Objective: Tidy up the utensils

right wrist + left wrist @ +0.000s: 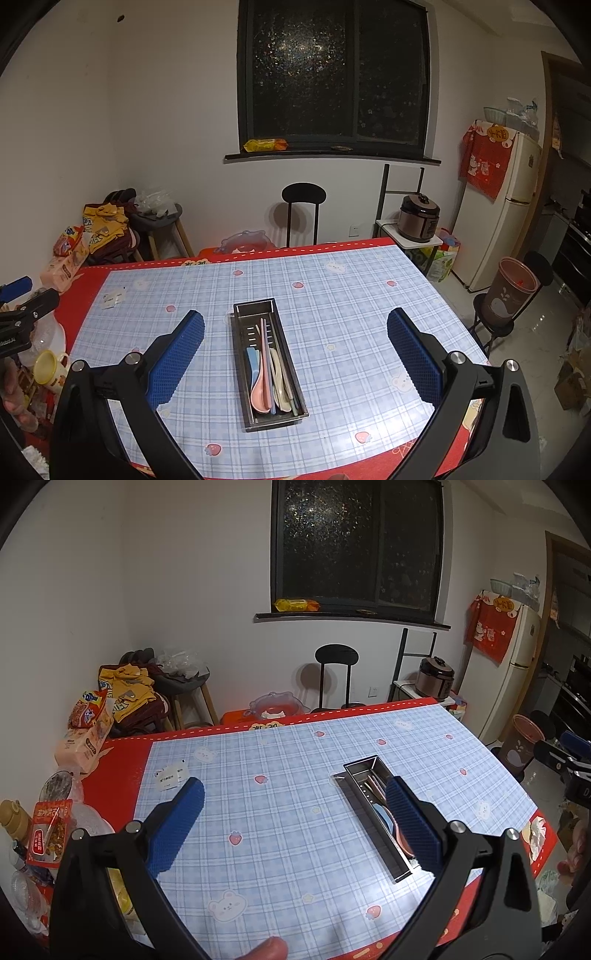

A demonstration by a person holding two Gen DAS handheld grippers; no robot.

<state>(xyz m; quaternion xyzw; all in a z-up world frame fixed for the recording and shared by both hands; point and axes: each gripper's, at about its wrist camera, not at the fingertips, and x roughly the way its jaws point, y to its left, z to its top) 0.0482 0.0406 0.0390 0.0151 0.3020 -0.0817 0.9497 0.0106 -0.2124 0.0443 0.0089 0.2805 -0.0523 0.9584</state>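
My left gripper [295, 812] hangs above the table [258, 812] with its jaws spread wide and nothing between them. My right gripper [295, 339] hangs over the same blue plaid cloth, jaws equally spread and empty.

The steel utensil tray [255, 314] lies on the table lengthwise, directly below and between my right fingers, touching neither. Inside it, gathered toward the near end, lie a pink spoon [259, 397], a blue spoon [252, 360], a cream spoon [277, 373] and a pair of pink chopsticks [263, 339] running along the tray. In the left wrist view the same tray sits off to the right, partly hidden behind my right-hand finger pad [413, 823].

A few small white packets [170, 775] lie on the cloth near the far left corner, well apart from the tray.
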